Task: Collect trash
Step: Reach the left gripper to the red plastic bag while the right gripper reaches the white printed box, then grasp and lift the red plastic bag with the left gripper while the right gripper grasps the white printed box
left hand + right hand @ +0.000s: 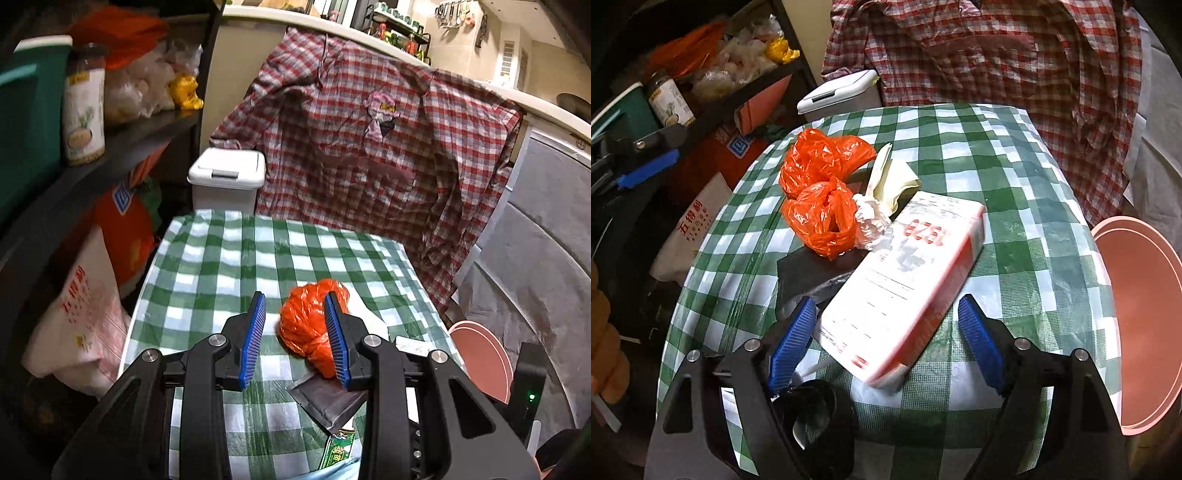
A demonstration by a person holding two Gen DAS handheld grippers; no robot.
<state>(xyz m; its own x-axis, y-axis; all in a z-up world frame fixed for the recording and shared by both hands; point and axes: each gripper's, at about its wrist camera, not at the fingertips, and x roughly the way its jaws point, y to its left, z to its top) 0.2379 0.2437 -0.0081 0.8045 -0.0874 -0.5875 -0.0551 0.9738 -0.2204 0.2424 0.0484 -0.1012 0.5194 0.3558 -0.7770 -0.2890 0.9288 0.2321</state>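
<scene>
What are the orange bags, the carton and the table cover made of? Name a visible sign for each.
Orange bags: thin plastic film, glossy, by the sharp crinkles and see-through glints.
Carton: probably coated paperboard, by the printed faces, straight folded edges and slight sheen.
Table cover: likely vinyl or oilcloth, by the printed green check with streaky shine; could be plastic sheet.

On the table, crumpled bags lie left of the carton, bin at right.

My two fisheye views bend hard at the edges, corners falling black. Light seems to come from overhead, glaring on the orange plastic bag and checked tablecloth. The shelf sits dim, slightly blurred.
</scene>
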